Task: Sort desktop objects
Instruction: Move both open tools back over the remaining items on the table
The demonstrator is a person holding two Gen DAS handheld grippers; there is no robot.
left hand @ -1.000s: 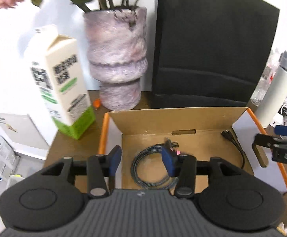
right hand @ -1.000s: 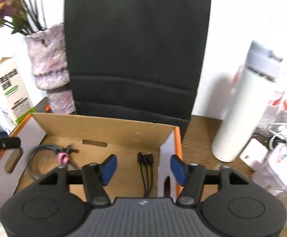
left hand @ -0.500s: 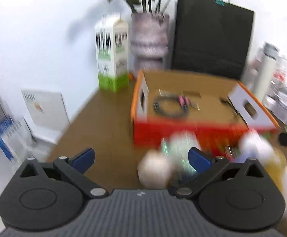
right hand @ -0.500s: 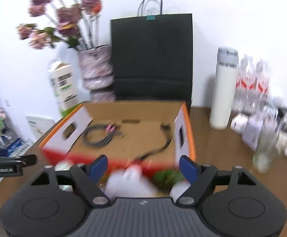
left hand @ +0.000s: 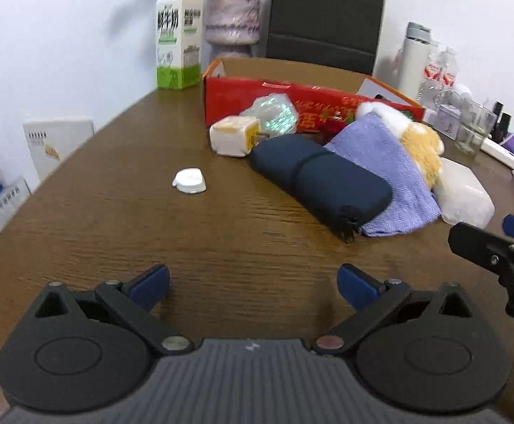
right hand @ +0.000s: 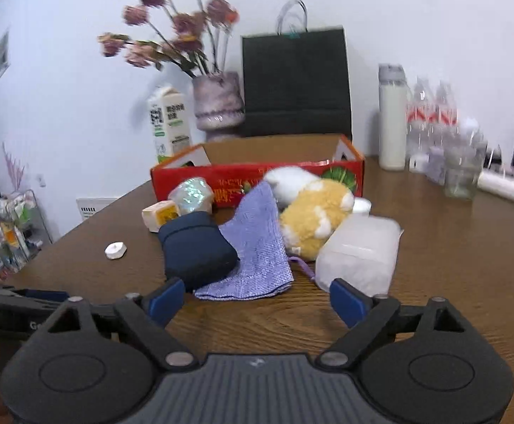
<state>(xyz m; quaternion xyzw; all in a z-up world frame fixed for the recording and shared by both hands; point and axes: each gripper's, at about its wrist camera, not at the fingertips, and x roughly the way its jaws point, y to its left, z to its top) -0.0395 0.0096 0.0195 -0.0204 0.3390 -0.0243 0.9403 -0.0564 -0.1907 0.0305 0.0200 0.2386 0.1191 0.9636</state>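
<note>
A red cardboard box [left hand: 243, 97] [right hand: 243, 180] stands at the back of the wooden table. In front of it lie a dark blue case [left hand: 320, 180] [right hand: 197, 247], a purple cloth [left hand: 387, 162] [right hand: 257, 247], a yellow and white plush toy [left hand: 419, 137] [right hand: 313, 215], a translucent white pack [left hand: 465, 194] [right hand: 359, 251], a shiny wrapped item [left hand: 274, 113] [right hand: 191, 194], a cream cube [left hand: 232, 136] [right hand: 159, 213] and a small white cap [left hand: 190, 181] [right hand: 115, 250]. My left gripper [left hand: 253, 282] is open and empty over bare table. My right gripper [right hand: 257, 300] is open and empty, just short of the cloth.
A milk carton [left hand: 177, 35], a purple vase [left hand: 232, 17] and a black paper bag [left hand: 324, 17] stand behind the box. A white bottle [right hand: 393, 120], water bottles and a glass [right hand: 463, 173] crowd the right side. The table edge drops off at the left.
Both grippers have pulled back from over the box to the near side of the table and opened wider. The pile of objects in front of the box is now in view.
</note>
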